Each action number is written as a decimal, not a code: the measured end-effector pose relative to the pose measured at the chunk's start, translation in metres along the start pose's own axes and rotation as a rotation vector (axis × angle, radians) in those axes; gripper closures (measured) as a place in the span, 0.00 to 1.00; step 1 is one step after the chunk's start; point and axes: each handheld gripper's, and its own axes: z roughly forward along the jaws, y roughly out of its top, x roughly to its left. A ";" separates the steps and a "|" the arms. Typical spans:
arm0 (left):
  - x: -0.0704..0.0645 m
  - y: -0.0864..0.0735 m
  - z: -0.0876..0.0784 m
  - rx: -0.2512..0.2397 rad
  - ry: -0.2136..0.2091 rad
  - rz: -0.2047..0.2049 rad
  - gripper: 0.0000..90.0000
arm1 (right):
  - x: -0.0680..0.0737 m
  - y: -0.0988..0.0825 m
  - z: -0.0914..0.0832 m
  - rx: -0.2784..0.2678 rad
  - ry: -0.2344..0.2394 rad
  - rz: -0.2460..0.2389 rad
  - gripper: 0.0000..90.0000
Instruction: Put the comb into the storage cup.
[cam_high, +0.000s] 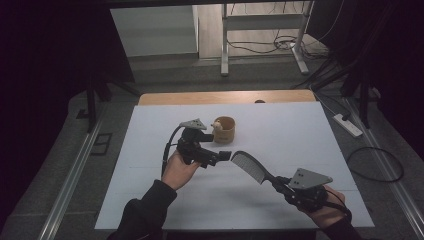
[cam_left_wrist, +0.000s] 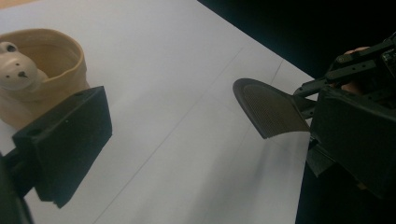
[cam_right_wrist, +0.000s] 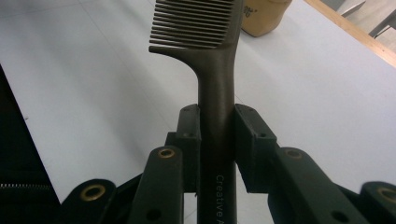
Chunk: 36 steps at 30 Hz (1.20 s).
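In the right gripper view, the comb is cut off at twelve o'clock across its teeth, and its printed handle lettering is cut off at six o'clock. The cup is clipped at one o'clock. In the left gripper view, the cup is partly hidden at nine o'clock.

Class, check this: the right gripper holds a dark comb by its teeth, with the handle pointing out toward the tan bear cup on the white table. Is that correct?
Not quite. The right gripper holds the dark comb by its handle, not its teeth; the right gripper view shows the fingers clamped on the handle with the teeth at the far end. The rest stands: the free end points toward the tan bear cup on the white table.
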 end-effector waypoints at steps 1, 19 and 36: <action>0.000 0.000 0.001 0.002 -0.003 -0.003 0.00 | 0.001 0.000 0.000 -0.003 0.001 -0.001 0.81; -0.004 0.001 0.018 0.036 -0.105 -0.052 0.00 | 0.015 0.008 0.002 -0.043 0.011 -0.058 0.81; -0.005 0.000 0.032 0.094 -0.191 -0.114 0.10 | 0.021 0.011 0.002 -0.068 -0.005 -0.105 0.81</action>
